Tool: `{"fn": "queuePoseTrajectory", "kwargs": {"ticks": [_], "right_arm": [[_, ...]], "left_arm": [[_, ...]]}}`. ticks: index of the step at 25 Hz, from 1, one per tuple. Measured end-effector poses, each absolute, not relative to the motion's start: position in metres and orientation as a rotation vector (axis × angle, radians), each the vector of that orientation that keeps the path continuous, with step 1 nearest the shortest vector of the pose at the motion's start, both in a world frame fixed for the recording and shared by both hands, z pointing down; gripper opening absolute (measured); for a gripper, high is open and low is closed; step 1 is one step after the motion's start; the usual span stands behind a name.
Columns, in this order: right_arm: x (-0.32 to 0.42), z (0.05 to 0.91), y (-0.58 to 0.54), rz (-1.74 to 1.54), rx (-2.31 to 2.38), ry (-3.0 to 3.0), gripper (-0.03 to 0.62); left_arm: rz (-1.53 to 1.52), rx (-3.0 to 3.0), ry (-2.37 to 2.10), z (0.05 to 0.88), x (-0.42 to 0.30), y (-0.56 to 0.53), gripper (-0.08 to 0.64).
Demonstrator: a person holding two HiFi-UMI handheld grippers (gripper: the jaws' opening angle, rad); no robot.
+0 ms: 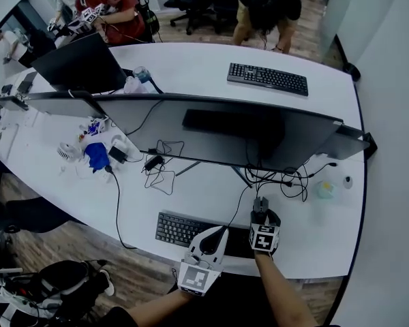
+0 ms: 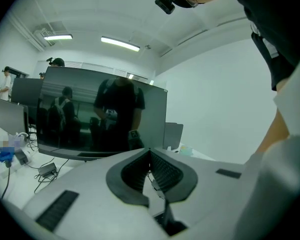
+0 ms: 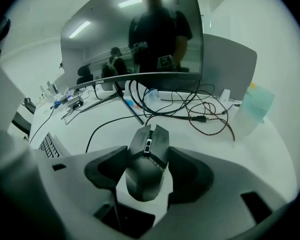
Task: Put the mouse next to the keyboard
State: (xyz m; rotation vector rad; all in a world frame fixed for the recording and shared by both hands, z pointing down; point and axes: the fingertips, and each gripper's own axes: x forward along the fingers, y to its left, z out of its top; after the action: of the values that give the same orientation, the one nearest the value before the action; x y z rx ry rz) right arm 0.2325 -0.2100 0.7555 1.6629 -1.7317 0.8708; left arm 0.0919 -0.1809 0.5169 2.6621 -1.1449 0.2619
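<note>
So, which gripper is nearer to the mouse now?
Right. The right gripper holds the mouse between its jaws. The left gripper is apart from it, to its left, over the keyboard, jaws together.

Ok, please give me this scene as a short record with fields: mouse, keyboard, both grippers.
mouse: dark, between the right gripper's jaws
right gripper: shut on the mouse
left gripper: jaws together, nothing between them
keyboard: dark, at the desk's near edge, left of the mouse
mouse resting or lifted: cannot tell
</note>
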Motion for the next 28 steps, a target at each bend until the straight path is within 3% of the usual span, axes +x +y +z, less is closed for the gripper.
{"fn": "queuePoseTrajectory", "kwargs": {"ticks": [9, 28], "right_arm": [[0.274, 0.727, -0.159, 0.864, 1.739, -1.702, 0.272], [0.289, 0.777, -0.073, 0.938, 1.688, -1.625, 0.275]], "left_arm": [[0.233, 2.741, -1.073, 0.505, 0.11, -0.167, 0.005], [0.26, 2.801, -0.995, 0.509, 0.117, -0.123, 0.005]]}}
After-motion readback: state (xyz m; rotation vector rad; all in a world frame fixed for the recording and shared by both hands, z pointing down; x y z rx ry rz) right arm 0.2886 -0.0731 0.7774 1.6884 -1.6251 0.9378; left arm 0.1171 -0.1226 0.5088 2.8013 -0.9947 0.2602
